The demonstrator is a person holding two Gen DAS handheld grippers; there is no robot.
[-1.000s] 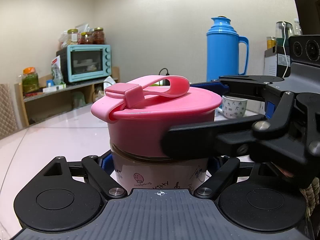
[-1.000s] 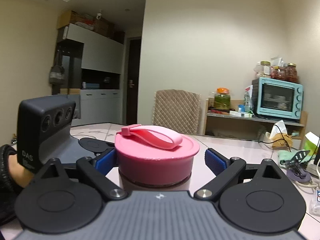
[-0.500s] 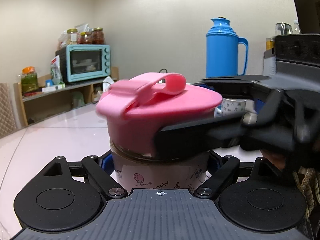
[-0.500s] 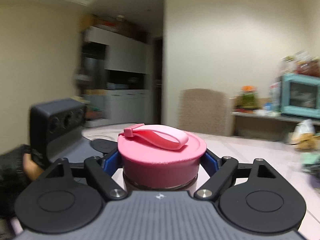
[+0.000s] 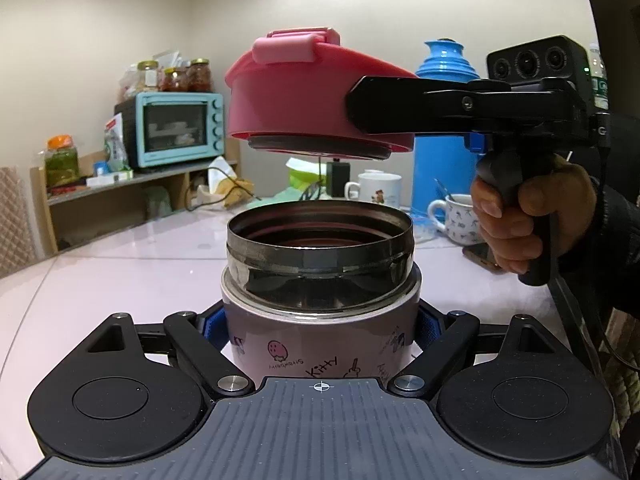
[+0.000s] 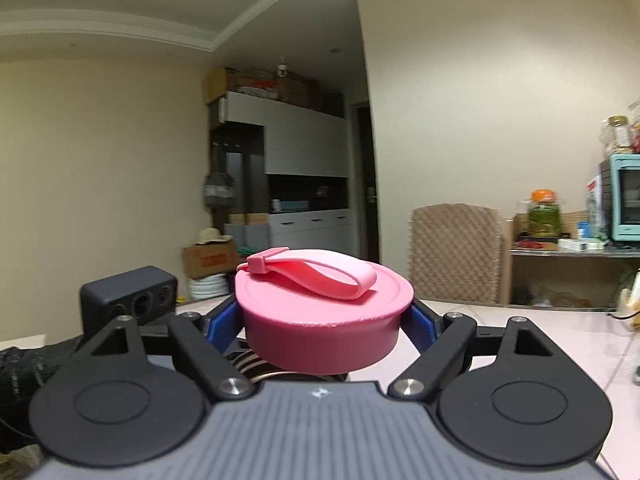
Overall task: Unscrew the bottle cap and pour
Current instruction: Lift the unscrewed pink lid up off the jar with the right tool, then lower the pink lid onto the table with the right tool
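A wide pink bottle (image 5: pixel 320 344) with cartoon prints stands on the pale table, its steel mouth (image 5: pixel 320 232) open. My left gripper (image 5: pixel 320 332) is shut on the bottle's body, blue pads on both sides. My right gripper (image 6: pixel 322 320) is shut on the pink cap (image 6: pixel 324 312) with a strap loop. In the left wrist view the cap (image 5: pixel 304 96) hangs tilted in the air above the bottle's mouth, clear of it, held by the right gripper (image 5: pixel 360 108). The bottle's contents are hidden.
Behind the bottle stand a blue thermos (image 5: pixel 444 136), a white mug (image 5: pixel 378 188) and a patterned cup (image 5: pixel 456 216). A teal toaster oven (image 5: pixel 176 128) sits on a wooden shelf at the left. A woven chair (image 6: pixel 456 252) stands by the table's far side.
The right gripper closed on the cap, turned it, and lifted it off the bottle. The cap now hangs above the open mouth. The left gripper kept hold of the bottle.
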